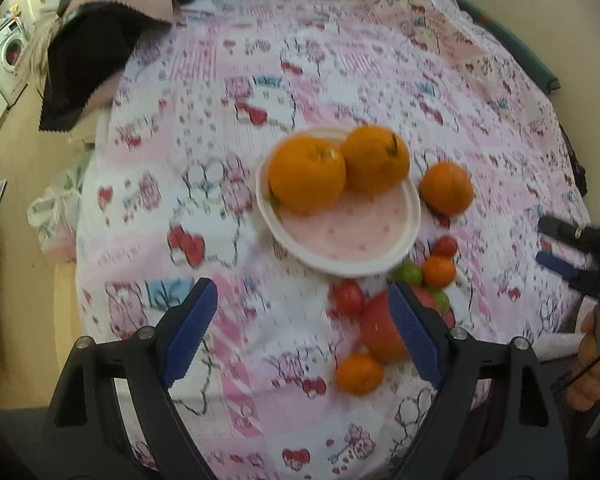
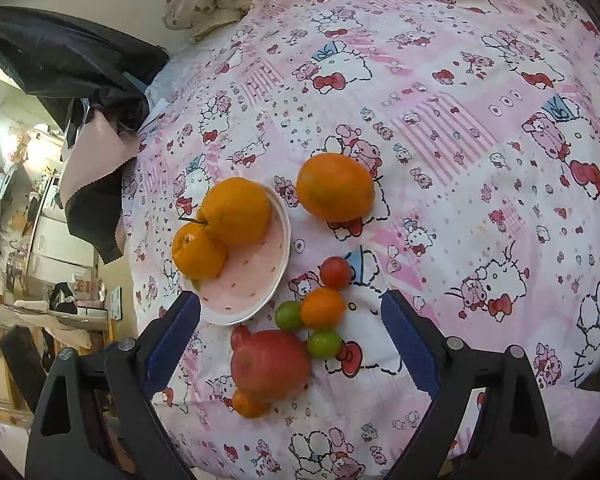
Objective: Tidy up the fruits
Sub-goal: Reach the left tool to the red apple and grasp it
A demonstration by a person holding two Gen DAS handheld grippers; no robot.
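Resting on a pink cartoon-print cloth (image 2: 440, 128) that covers the surface, a pale pink plate (image 2: 256, 280) carries two oranges (image 2: 236, 210) (image 2: 198, 256) touching each other at its far left side. A third orange (image 2: 335, 186) sits on the cloth just right of the plate. Near the plate's near edge lies a cluster of small fruit: a red cherry tomato (image 2: 335, 272), a small orange one (image 2: 322, 307), two green ones (image 2: 289, 315) (image 2: 324, 343), a big red tomato (image 2: 270, 364) and, touching its near side, a small tangerine (image 2: 249, 404).

The left hand-held gripper (image 1: 302, 334) hangs above the cloth near the plate, fingers spread wide, nothing between them (this view is motion-blurred). The right hand-held gripper (image 2: 290, 346) is spread as well, with the fruit cluster showing between its blue pads (image 2: 410, 344). Dark and pink fabric (image 2: 96, 152) is piled at the far left.
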